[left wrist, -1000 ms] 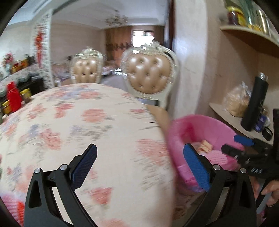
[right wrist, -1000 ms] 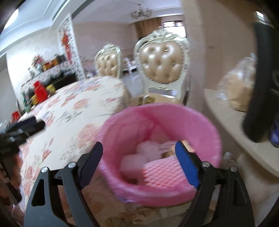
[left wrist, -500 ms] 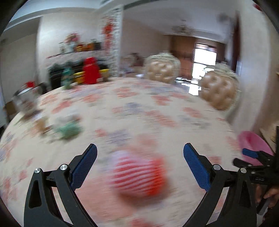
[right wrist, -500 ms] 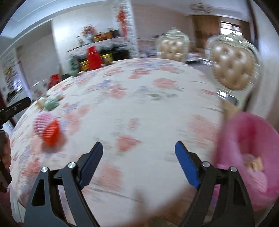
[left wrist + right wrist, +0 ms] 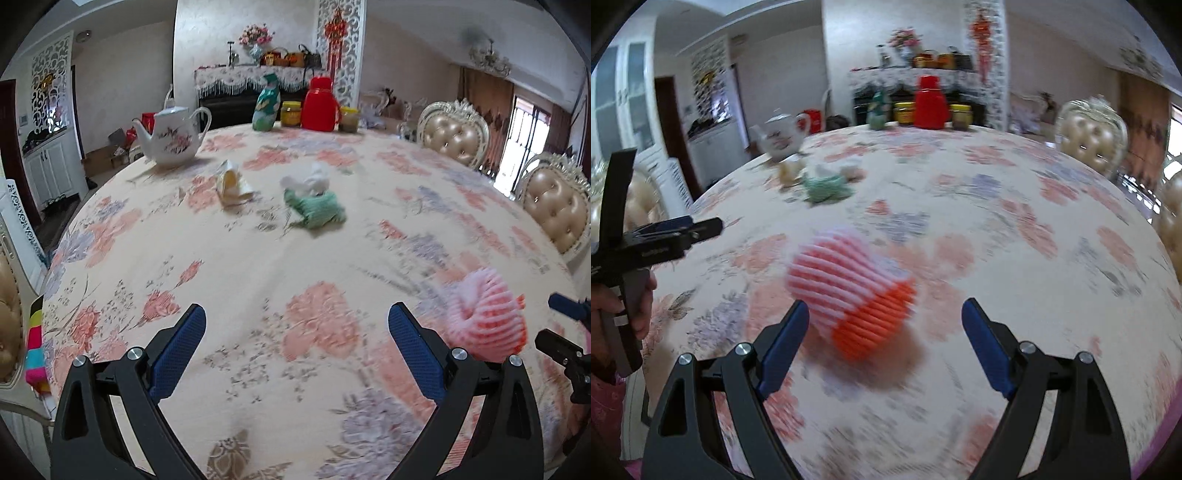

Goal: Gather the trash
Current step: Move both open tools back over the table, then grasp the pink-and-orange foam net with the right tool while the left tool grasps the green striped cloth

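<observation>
A pink and orange foam fruit net (image 5: 855, 295) lies on the flowered tablecloth (image 5: 997, 258), just ahead of my right gripper (image 5: 884, 332), which is open and holds nothing. In the left wrist view the same foam net (image 5: 484, 317) lies to the right of my left gripper (image 5: 293, 343), open and empty over bare cloth. Farther across the table lie a green foam net (image 5: 317, 210) with white crumpled tissue (image 5: 308, 181) behind it, and a yellowish wrapper (image 5: 232, 184). The right gripper's tip (image 5: 567, 332) shows at the right edge.
A white floral teapot (image 5: 173, 138) stands at the far left of the table. A teal bottle (image 5: 266, 105), jars and a red jug (image 5: 319, 105) stand at the far edge. Padded chairs (image 5: 452, 134) ring the right side. A hand holds the left gripper (image 5: 661, 236).
Both grippers have swung left, away from the pink bin beside the table and across the tabletop. The foam nets, tissue and teapot have come into view; the bin has left it.
</observation>
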A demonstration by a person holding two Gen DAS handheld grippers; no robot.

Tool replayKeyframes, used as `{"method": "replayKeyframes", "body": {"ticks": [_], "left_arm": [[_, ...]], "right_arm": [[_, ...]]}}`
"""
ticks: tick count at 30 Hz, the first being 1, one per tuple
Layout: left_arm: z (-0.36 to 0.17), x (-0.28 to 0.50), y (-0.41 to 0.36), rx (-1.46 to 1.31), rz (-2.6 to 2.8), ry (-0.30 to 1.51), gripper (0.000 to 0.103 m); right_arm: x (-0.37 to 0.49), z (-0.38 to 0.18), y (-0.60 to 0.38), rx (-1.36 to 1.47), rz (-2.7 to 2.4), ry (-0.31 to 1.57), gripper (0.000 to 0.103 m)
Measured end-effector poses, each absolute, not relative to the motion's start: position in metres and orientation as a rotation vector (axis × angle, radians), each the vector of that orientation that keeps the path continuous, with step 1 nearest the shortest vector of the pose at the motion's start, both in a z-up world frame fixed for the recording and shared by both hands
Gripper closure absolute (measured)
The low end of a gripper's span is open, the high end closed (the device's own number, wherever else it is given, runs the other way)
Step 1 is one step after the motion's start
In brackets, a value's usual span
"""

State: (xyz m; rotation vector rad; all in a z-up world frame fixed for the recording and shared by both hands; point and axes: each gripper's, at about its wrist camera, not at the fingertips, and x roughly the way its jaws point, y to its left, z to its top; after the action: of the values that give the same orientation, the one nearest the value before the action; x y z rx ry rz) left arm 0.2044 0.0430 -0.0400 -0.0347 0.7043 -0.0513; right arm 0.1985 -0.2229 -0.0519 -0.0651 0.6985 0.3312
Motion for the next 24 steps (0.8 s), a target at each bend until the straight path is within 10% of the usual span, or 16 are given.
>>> {"method": "replayKeyframes", "body": {"ticks": [12, 18, 24], "left_arm": [[-0.049, 0.296, 0.029, -0.04, -0.097, 0.804, 0.009], [-0.06, 0.362, 0.014, -0.039, -0.091, 0.833, 0.009], [-0.075, 0.408, 0.004, -0.066, -0.079, 0.852, 0.011]], "right_arm": [[0.243, -0.078, -0.181, -0.195, 0.353, 0.77, 0.023], [0.26, -0.069, -0.183, -0.187, 0.367, 0.719, 0.08], [0.267, -0.065, -0.194, -0.146, 0.358, 0.696, 0.085]]}}
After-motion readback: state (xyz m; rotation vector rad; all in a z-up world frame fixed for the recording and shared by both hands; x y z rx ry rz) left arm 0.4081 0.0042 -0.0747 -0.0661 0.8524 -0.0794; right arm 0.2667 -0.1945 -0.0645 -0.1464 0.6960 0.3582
